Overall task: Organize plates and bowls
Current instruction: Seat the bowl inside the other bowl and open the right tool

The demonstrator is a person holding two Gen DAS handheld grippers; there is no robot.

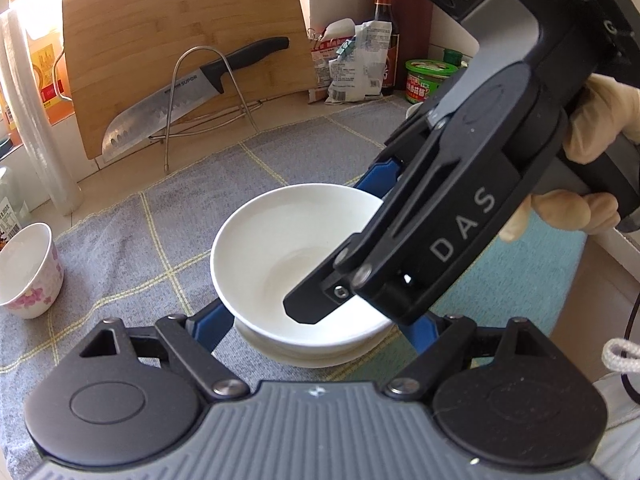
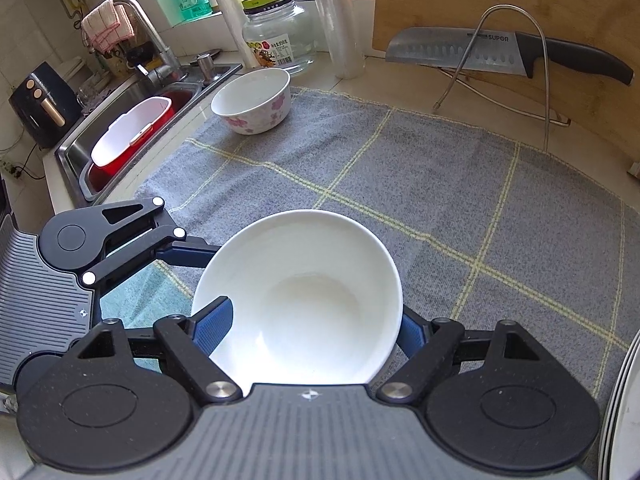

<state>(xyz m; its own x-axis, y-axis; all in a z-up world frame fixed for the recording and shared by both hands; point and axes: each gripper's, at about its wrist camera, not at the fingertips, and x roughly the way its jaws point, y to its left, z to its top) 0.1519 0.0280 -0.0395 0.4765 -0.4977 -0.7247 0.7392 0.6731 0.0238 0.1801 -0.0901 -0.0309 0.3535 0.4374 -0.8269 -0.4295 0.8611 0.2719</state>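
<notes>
Kitchen tabletop (image 2: 400, 92), pale and tiled, carries a grey woven cloth with thin yellow lines (image 2: 440, 184). On the near part of this cloth is a plain white ceramic bowl (image 1: 280, 240). In the left wrist view it sits upright on a second white dish (image 1: 312, 350), of which only the low rim shows.

The right hand-held gripper (image 1: 340, 240) reaches down from the right. One black finger is inside the white bowl near its near wall, and one blue finger is outside the far wall. In the right wrist view the bowl fills the space between the two fingers. I cannot tell if the pads press on it.

The left hand-held gripper (image 1: 316, 344) is spread wide, with one blue finger at each side of the lower dish. I cannot tell if these pads touch it firmly. A hand in a cream glove (image 1: 600, 128) holds the right tool.

Just right of the bowl lies a teal cloth (image 1: 540, 264). Far to the left, on the edge of the grey cloth, stands a small white bowl with pink flowers (image 2: 252, 100). Beyond it is a steel sink (image 2: 76, 152) and a clear glass jar (image 2: 280, 40). At the far side a bamboo cutting board (image 1: 180, 40) leans upright, with a steel knife with black handle (image 1: 192, 96) in front of it.
</notes>
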